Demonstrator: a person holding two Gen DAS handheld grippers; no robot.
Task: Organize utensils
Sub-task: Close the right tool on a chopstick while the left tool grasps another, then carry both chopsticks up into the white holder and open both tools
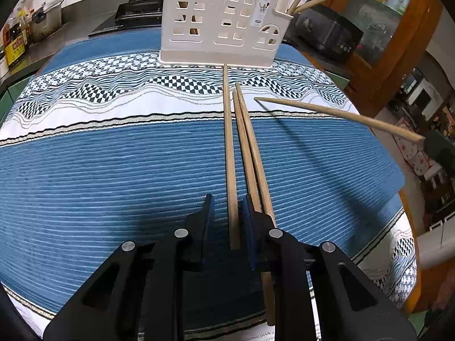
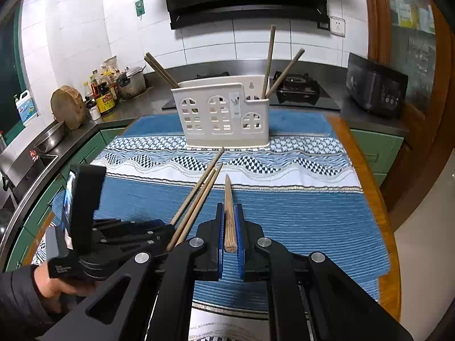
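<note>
1. Your left gripper is low over the blue striped cloth, jaws apart w/ one chopstick lying between the pads, not pinched; its far tip touches the base of the white holder.
2. Two more chopsticks lie side by side just right of that one, passing under the right finger.
3. Your right gripper is clamped on a single chopstick, lifted off the cloth and pointing toward the holder.
4. The holder stands at the cloth's far edge w/ chopsticks already upright in its right compartment and a pair leaning out at the left.
</note>
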